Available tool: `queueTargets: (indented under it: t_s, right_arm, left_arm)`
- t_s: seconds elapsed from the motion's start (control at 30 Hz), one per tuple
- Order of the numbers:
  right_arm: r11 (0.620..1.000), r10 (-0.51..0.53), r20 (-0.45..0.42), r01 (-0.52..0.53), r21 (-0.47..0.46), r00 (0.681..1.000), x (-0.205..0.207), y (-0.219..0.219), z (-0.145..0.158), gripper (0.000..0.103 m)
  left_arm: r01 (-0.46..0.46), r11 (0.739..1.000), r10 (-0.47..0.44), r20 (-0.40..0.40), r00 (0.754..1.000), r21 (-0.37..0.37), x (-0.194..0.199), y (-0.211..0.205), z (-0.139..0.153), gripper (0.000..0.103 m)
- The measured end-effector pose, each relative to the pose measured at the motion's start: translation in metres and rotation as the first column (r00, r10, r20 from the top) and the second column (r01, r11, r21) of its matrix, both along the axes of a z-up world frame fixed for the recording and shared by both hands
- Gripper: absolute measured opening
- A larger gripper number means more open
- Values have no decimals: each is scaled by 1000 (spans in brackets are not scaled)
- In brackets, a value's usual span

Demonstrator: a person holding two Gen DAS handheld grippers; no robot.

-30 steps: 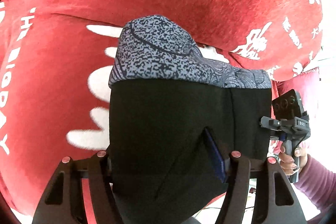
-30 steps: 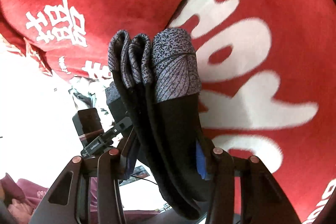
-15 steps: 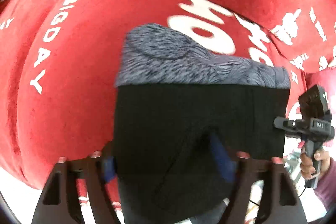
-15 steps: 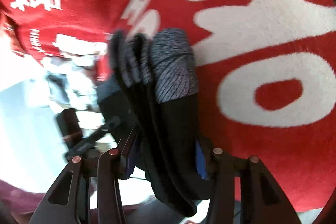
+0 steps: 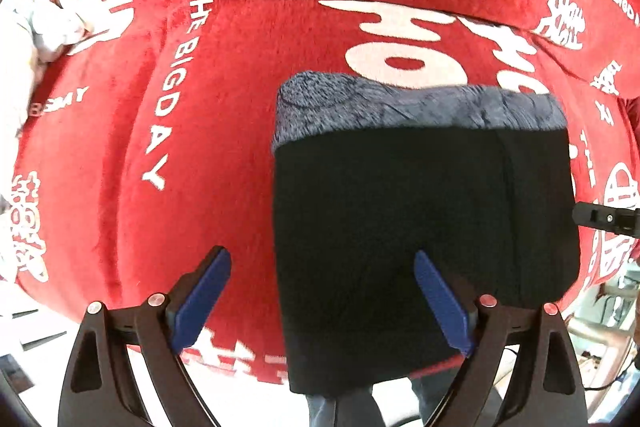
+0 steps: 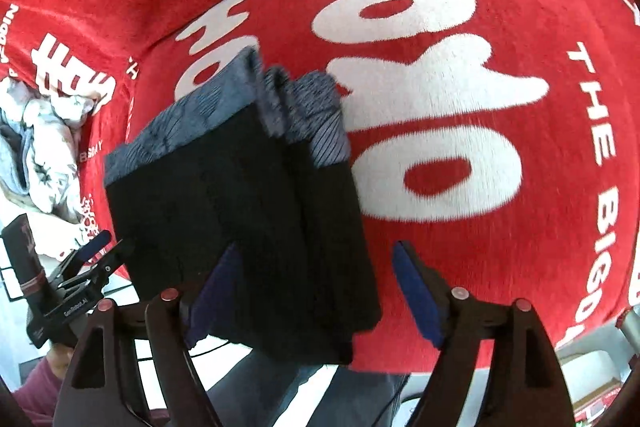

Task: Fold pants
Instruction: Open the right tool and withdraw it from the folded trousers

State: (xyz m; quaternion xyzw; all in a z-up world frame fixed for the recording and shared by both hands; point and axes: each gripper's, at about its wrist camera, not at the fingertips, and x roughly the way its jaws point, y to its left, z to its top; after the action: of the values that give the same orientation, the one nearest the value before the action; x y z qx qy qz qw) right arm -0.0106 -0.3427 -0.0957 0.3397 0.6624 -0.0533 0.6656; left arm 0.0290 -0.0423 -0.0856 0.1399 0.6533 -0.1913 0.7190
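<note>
The folded pants (image 5: 420, 219) are black with a grey patterned band at their far end. They rest on the red blanket (image 5: 240, 67) near its front edge. My left gripper (image 5: 320, 303) points down over them, its jaws opening wide. Its right blue pad (image 5: 440, 303) is over the black cloth and its left pad (image 5: 200, 303) is over bare blanket. In the right wrist view the pants (image 6: 248, 227) lie between the opening jaws of my right gripper (image 6: 316, 293). The right pad (image 6: 416, 291) stands clear of the cloth. The left gripper (image 6: 92, 255) shows at the left edge.
White lettering covers the blanket (image 6: 480, 107). A white flowered cloth (image 6: 44, 147) lies bunched past its left side. Pale floor shows beyond the blanket's front edge. A hand in a maroon sleeve (image 6: 36, 379) holds the left gripper's handle.
Both grippers were shut on the folded pants and have opened and let go. The pants have come down onto the blanket, and both views have swung across its lettering.
</note>
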Motion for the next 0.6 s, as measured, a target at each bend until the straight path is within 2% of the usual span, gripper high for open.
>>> queueTargets:
  t_s: [0.2,0.3,0.33,0.4,0.53,0.6]
  right_arm:
    - [996,32,-1,-32,-87,1000,-7,28,31,89]
    - [984,61,13,-58,-171,998,-8,43,49,90]
    - [977,72,26,-65,-202,997,-8,49,56,92]
    - [969,76,34,-65,-239,997,-6,57,65,103]
    - [951,81,22,-71,-300,996,-7,66,79,103]
    - [946,102,-15,-101,-308,995,-4,71,82,103]
  left_arm:
    - [-22,999,21,37,999,25,-20,-4,30,102]
    - [-29,999,28,49,998,29,-25,-6,41,102]
    - [-29,999,28,50,998,31,-26,-6,45,102]
    - [-33,999,30,60,998,39,-29,-6,53,102]
    - [-44,999,41,74,996,32,-28,-4,68,102]
    - [-49,998,47,78,996,28,-28,-3,75,102]
